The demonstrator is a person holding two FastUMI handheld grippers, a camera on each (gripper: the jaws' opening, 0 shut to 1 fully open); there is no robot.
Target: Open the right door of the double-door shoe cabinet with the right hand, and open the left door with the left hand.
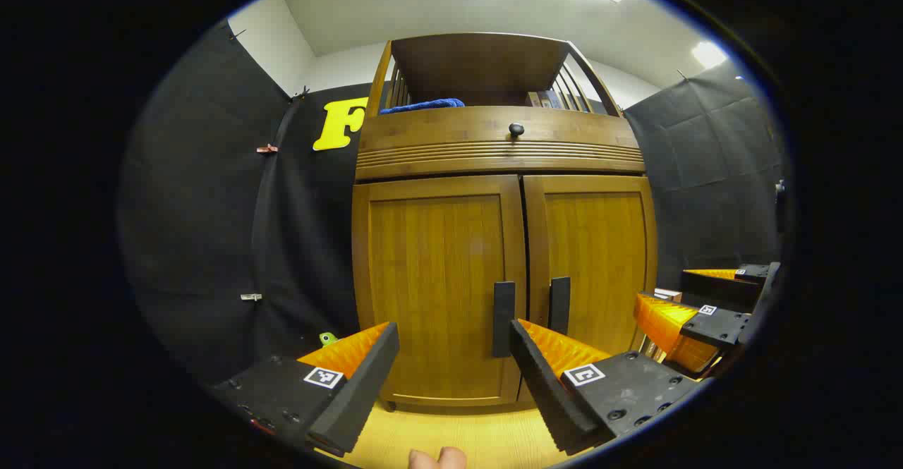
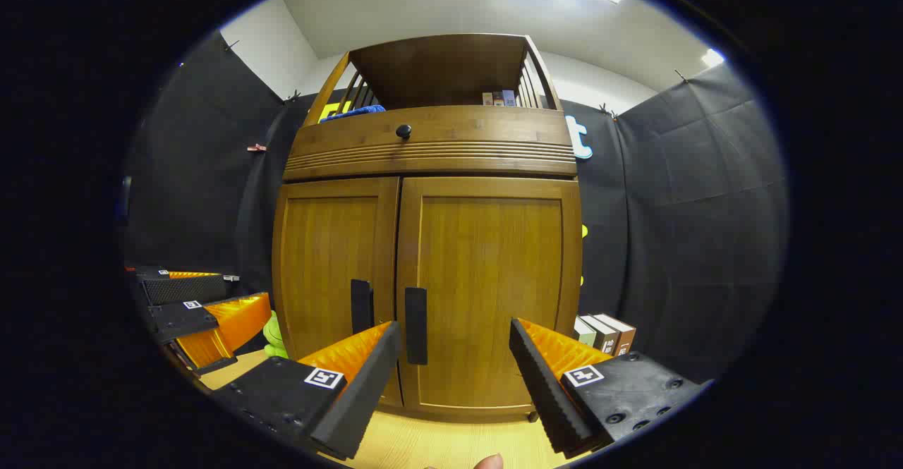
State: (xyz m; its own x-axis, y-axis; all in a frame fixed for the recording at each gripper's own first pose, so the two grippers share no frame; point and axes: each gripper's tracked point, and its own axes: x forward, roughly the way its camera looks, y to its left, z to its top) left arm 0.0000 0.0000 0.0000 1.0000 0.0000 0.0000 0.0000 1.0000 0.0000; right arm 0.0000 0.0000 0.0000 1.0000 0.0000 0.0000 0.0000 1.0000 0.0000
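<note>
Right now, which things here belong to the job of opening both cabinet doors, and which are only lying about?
For the job:
right door
right door handle
left door
left door handle
right gripper
left gripper

Lying about:
blue cloth
drawer knob
books on the floor
green toy

A round knob sits on the drawer, above everything else here. Over the drawer, on the open shelf, a blue cloth lies at the left and some small boxes stand at the right. Below the drawer, on the yellow floor, a green toy is at the left and three books stand at the right.
</note>
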